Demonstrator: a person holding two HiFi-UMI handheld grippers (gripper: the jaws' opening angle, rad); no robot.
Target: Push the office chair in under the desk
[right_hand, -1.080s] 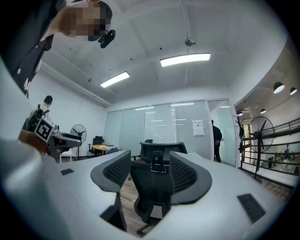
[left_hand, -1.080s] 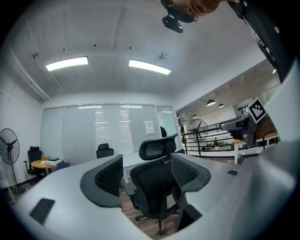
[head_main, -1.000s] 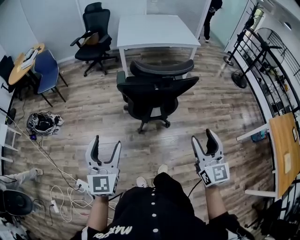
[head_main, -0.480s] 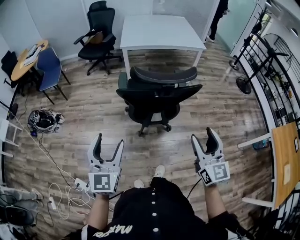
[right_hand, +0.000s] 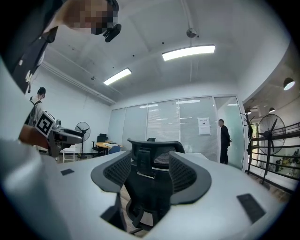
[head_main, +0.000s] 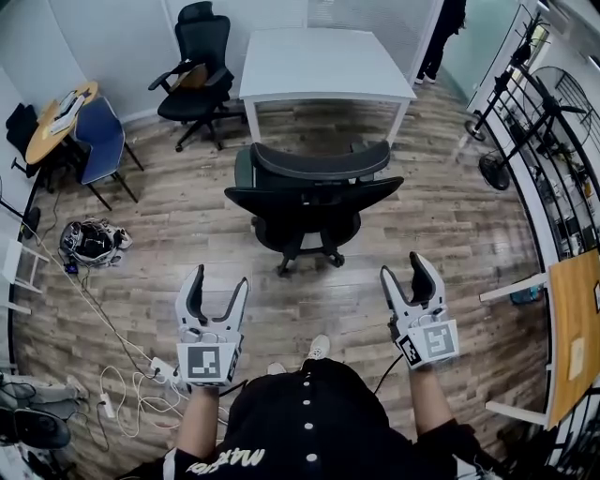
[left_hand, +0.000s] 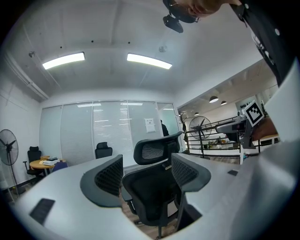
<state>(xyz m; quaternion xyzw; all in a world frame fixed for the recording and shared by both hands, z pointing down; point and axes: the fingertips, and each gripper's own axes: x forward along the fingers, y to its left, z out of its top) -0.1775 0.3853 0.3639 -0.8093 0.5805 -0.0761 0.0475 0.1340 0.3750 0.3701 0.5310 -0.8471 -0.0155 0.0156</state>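
**Office chair** point(head_main: 314, 197): black, with a mesh backrest and a curved mesh headrest above it. It stands on the wood-plank floor point(head_main: 450, 225) in front of the desk point(head_main: 319, 61), back turned to the person. It is near the desk's front edge but apart from it, not under the top. The seat is mostly hidden behind the backrest, and the wheeled base shows only in part below.

**Desk:** white and rectangular, with a smooth top on white legs. The far legs are hidden.

**Left gripper** point(head_main: 218, 284): pale shell, dark ribbed pads, marker cube at the rear. The jaws are spread wide with nothing between them, well short of the chair.

**Right gripper** point(head_main: 405, 272): same build. The jaws are spread wide and empty, also clear of the chair.

**Second office chair** point(head_main: 192, 61): black, left of the desk. Something brown lies on its seat, not identifiable.

**Blue chair** point(head_main: 98, 136): padded, on thin dark legs. It sits beside a round wood-topped desk point(head_main: 47, 131) carrying papers.

**Bundle** point(head_main: 92, 242): on the floor, dark with pale parts. Whether it is a bag or a helmet cannot be told, and no contents are visible.

**Cables** point(head_main: 117, 384): white, looped loosely on the floor.

**Pedestal fan** point(right_hand: 271, 129): round wire guard, beside a black metal railing point(right_hand: 281, 161) that is cut off at the edge.

**Standing person** point(head_main: 448, 28): dark clothes, cut off by the top edge.
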